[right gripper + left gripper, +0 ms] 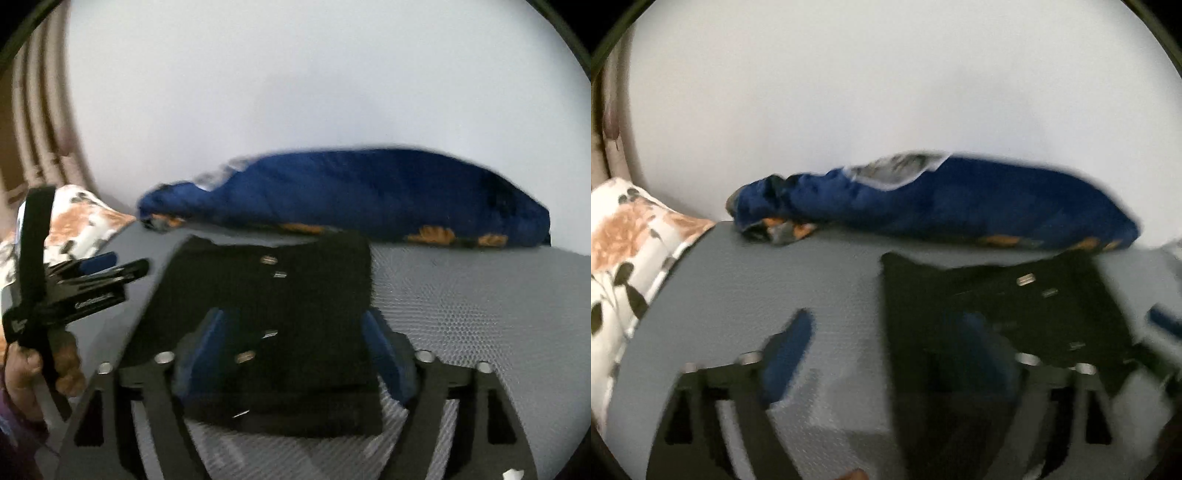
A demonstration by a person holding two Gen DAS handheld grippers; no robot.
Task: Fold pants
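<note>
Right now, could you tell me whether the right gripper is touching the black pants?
Cannot tell. In the right wrist view the right gripper stands open astride the black pants, but blur hides any contact or gap.

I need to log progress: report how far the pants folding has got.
Done: the black pants lie folded in a compact rectangle on the grey mat. In hand: nothing; left gripper and right gripper both show open jaws. Left: apparently nothing, perhaps a final tidy.

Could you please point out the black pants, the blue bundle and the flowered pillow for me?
Black pants [295, 295], right wrist view, middle of the folded cloth.
Blue bundle [960, 206], left wrist view, its broad blue side.
Flowered pillow [624, 236], left wrist view, an orange flower.
</note>
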